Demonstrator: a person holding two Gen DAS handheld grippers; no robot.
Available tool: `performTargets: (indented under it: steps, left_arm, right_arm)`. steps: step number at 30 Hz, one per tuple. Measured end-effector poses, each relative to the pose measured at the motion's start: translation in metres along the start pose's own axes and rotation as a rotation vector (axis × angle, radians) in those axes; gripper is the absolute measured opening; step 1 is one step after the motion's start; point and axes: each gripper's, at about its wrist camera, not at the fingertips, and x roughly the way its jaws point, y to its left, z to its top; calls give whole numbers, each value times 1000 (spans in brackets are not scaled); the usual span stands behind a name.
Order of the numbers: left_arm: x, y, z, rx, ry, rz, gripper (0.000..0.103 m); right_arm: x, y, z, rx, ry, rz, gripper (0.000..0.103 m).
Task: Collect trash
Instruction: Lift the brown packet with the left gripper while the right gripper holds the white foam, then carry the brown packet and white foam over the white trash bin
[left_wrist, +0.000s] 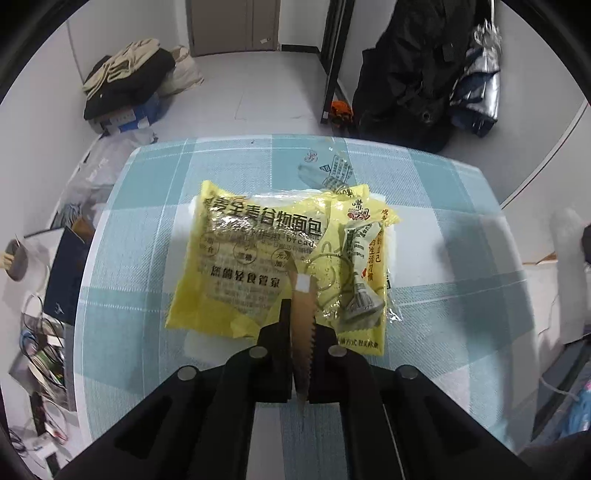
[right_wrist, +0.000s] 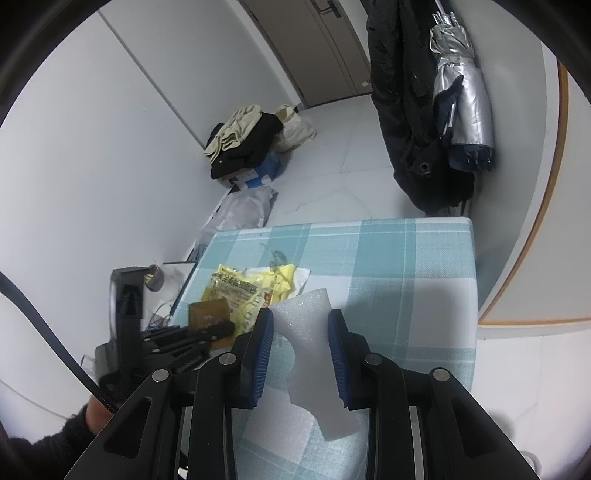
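Fingers (right_wrist: 338, 347) over checked tablecloth (right_wrist: 406, 266), clothes pile (right_wrist: 243, 144) beyond.

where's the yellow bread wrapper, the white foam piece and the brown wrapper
yellow bread wrapper (left_wrist: 236, 258), left wrist view, printed front
white foam piece (right_wrist: 303, 314), right wrist view, upper part between the fingers
brown wrapper (left_wrist: 302, 325), left wrist view, serrated edge in the jaws

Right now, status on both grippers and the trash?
Left gripper shut on brown wrapper, over yellow bread bag. Right gripper shut on white foam piece. Nothing blocking.
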Motion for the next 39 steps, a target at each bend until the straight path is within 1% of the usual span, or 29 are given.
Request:
performTargets:
  steps: [2, 4, 6, 10, 13, 18, 23, 26, 28, 32, 35, 39]
  left_arm:
    - [-9, 4, -1, -21, -11, -35, 0]
    - [-14, 6, -1, -36, -24, -55, 0]
    - [-23, 12, -3, -57, -31, -102, 0]
    - [-36, 11, -5, -64, -53, -138, 0]
    - [-45, 14, -10, -76, -62, -181, 0]
    - [-63, 14, -13, -52, -92, -193, 0]
    - [-87, 13, -20, -18, -135, -190, 0]
    - [-104, 8, -24, 8, -165, -180, 0]
    - [-113, 6, -27, 26, -182, -177, 0]
    - [-136, -8, -33, 60, -223, -185, 0]
    - [-152, -24, -40, 98, -246, -207, 0]
    - [-166, -49, -48, 155, -265, -229, 0]
  right_arm:
    - [0, 0, -1, 3, -1, -5, 29]
    - [0, 1, -2, 8, 0, -16, 29]
    - [-2, 2, -4, 11, -1, -26, 29]
    - [-4, 5, -7, 18, -4, -48, 29]
    - [-9, 7, -9, 37, -12, -49, 29]
    - [-24, 19, -16, 70, -47, -28, 29]
    - [-45, 43, -29, 54, -98, 4, 29]
    - [-62, 52, -40, 71, -127, 28, 29]
    - [-79, 57, -47, 90, -160, 52, 29]
    - [-114, 61, -58, 101, -223, 69, 29]
    - [-146, 61, -66, 103, -274, 71, 29]
    - [-179, 55, -76, 112, -319, 61, 29]
